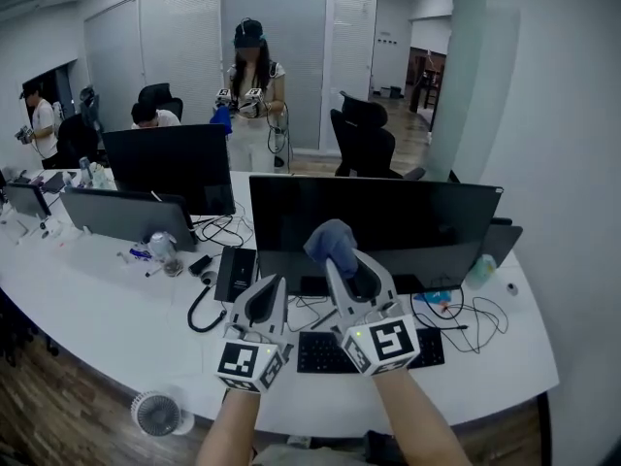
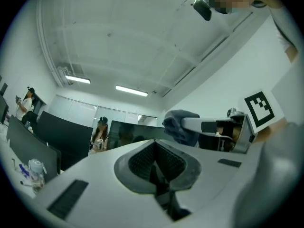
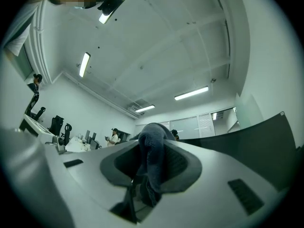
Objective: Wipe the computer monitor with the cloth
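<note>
A wide black computer monitor (image 1: 388,223) stands on the white desk (image 1: 97,309), its screen dark. In front of its lower middle my right gripper (image 1: 337,258) points upward, shut on a blue-grey cloth (image 1: 329,240) bunched over its tips. The right gripper view shows the cloth (image 3: 153,160) draped between the jaws, with the monitor (image 3: 266,144) at the right. My left gripper (image 1: 276,283) is beside it on the left, lower, shut with nothing in it. From the left gripper view, the cloth (image 2: 180,126) hangs at the upper right before the monitor (image 2: 135,133).
A black keyboard (image 1: 320,352) lies under the grippers, with cables (image 1: 466,318) on the right. To the left stand a second monitor (image 1: 170,168), a grey screen back (image 1: 126,216) and a black box (image 1: 236,272). A person (image 1: 252,85) stands behind. A small fan (image 1: 157,414) sits on the floor.
</note>
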### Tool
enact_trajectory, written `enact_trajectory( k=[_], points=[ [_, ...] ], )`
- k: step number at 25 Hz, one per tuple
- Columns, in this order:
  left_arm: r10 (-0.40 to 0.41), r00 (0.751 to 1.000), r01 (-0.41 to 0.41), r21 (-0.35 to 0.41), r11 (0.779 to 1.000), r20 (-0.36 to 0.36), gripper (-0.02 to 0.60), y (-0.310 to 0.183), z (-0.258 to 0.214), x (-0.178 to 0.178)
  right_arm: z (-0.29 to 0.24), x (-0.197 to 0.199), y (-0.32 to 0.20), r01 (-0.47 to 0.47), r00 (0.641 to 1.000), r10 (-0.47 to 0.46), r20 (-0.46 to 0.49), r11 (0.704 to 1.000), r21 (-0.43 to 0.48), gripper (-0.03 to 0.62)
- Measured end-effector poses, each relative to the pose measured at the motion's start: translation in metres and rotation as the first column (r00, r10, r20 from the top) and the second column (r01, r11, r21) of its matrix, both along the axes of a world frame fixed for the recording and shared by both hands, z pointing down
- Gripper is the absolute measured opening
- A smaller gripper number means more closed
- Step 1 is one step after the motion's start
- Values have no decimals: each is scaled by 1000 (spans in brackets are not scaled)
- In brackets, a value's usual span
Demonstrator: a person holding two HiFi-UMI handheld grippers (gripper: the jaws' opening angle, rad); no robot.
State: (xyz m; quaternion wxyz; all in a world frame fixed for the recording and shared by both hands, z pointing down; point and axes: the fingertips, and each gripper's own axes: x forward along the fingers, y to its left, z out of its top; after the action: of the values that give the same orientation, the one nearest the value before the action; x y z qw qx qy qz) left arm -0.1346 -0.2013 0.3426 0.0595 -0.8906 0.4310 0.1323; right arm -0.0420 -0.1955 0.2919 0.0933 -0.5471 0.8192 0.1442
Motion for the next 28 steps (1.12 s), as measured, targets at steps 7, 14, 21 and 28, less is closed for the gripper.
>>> enact_trajectory(
  k=[7, 14, 21, 28],
  points=[
    [6, 1000, -7, 52, 999, 26, 6, 38, 7, 23, 33, 13, 40, -20, 1000, 19, -9, 999, -42, 112],
    [18, 999, -19, 29, 999, 32, 6, 72, 23, 41, 56, 18, 83, -48, 996, 44, -76, 998, -52, 110],
    [44, 998, -44, -10, 999, 33, 6, 91, 50, 58, 90, 34, 111, -86, 995, 80, -58, 990, -113, 110],
    [33, 999, -30, -86, 996, 37, 6, 109, 77, 66, 126, 55, 132, -110, 994, 109, -15, 977, -185, 110]
  ],
)
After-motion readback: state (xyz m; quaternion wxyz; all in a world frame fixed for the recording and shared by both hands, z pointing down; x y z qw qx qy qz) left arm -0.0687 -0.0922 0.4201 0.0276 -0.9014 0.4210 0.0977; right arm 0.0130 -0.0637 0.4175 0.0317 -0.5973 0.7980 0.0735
